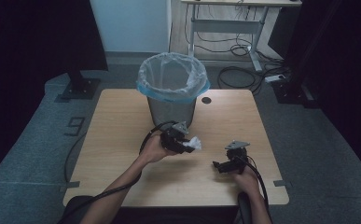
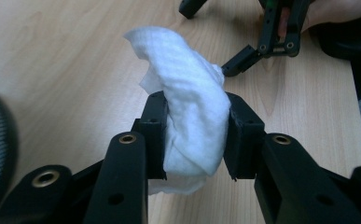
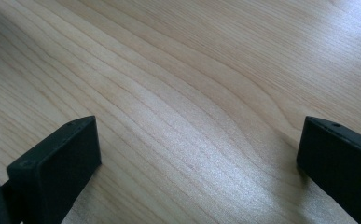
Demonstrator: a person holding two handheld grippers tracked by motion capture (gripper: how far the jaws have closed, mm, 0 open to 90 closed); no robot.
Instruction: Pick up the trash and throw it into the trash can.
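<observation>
My left gripper (image 2: 194,140) fingers (image 2: 151,135) were clamped on crumpled white tissue (image 2: 190,107), pinched mid-wad, lifted clear above worktop (image 2: 66,70). Tissue judged very light, soft, compressible, easily torn; grip across bulk looked safest, loose tail hung below. My right gripper (image 3: 197,154) fingers (image 3: 57,158) stood wide apart, empty, low over bare wood. Beyond, mesh bin (image 1: 171,109) with plastic liner (image 1: 171,77) stood near left hand (image 1: 154,149).

Soft paper tissue (image 2: 192,107) — matt wood table (image 2: 66,70)

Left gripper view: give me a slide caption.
Left gripper shut on a crumpled white tissue above the wooden table.
</observation>
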